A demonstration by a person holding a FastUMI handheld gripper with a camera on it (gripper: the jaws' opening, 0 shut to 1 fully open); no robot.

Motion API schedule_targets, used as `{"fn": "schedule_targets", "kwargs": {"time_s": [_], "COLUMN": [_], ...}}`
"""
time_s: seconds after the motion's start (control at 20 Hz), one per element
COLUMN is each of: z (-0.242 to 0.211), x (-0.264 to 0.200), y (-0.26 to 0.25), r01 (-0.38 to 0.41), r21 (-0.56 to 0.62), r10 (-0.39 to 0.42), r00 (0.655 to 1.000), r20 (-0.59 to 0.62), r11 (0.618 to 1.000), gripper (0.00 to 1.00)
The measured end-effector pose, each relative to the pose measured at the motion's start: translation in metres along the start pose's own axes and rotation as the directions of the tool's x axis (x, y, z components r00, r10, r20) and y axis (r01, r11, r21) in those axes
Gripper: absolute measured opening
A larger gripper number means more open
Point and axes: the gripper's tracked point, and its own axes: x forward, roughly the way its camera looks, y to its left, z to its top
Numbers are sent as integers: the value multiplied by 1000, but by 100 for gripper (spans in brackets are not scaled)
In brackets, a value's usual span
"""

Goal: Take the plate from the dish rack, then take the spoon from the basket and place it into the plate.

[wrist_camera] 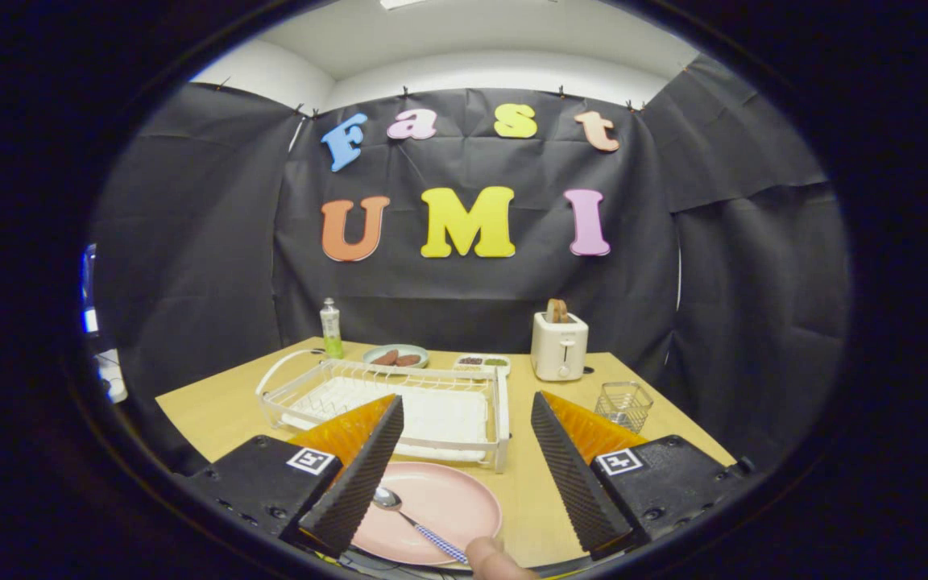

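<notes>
Resting on the pink plate (448, 503) is the spoon (416, 522), just ahead of the gripper (464, 467), whose fingers are standing wide apart and holding nothing. A bump from a finger could be knocking the spoon off (it is lying loose). It is looking shiny, with a blue checked handle.

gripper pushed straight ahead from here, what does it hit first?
Probably the white wire dish rack, just ahead of the open fingers; the pink plate holding the spoon lies lower, between them. Depth is uncertain.
</notes>
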Motion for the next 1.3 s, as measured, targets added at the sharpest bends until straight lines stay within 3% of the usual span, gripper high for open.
{"fn": "schedule_targets", "kwargs": {"time_s": [0.45, 1.3], "z": [60, 73], "x": [-73, -108], "y": [-29, -41], "r01": [90, 74], "r21": [2, -19], "r10": [-89, -73], "r00": [993, 994], "r20": [76, 80], "r11": [996, 997], "gripper": [100, 100]}}
